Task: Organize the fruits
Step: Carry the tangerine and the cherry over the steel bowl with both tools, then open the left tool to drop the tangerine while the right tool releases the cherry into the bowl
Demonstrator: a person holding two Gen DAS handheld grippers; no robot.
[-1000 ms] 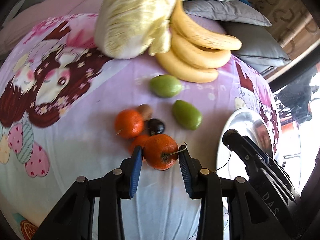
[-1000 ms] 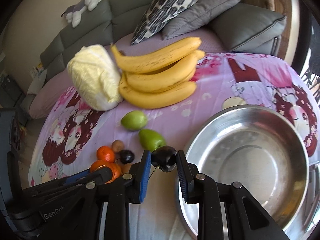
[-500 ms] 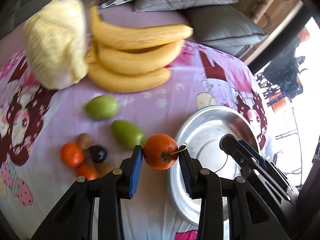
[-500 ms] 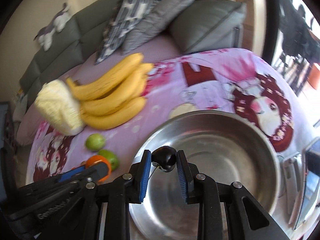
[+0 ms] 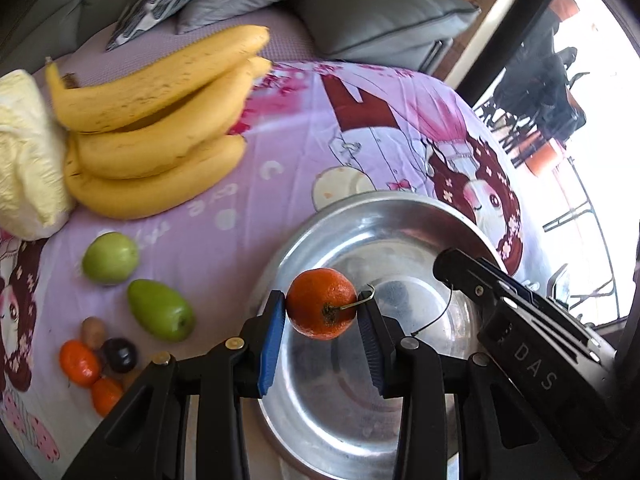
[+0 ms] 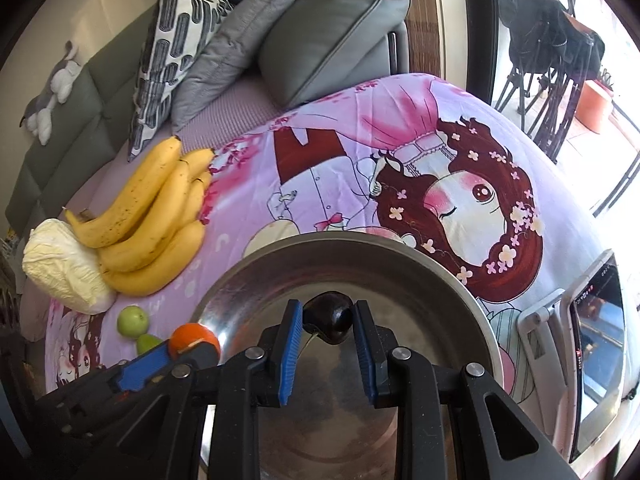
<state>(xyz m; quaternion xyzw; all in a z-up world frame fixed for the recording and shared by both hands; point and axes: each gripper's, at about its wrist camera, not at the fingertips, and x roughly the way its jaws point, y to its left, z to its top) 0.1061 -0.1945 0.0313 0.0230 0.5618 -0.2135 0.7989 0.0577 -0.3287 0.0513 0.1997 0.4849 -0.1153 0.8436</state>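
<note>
My left claw (image 5: 322, 312) sits at lower centre of its own view, blue pads clamped on either side of a small orange fruit (image 5: 321, 303) — it points steeply downward. My right claw (image 6: 327, 320) fills the bottom centre of its view, pads pinched tight on a dark round fruit (image 6: 330, 317), also tilted down. In the left view the right claw's black body enters from the lower right; in the right view the left claw shows at lower left.

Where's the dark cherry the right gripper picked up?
In the right wrist view the cherry sits clamped in the right gripper, low centre, above the metal bowl.
</note>
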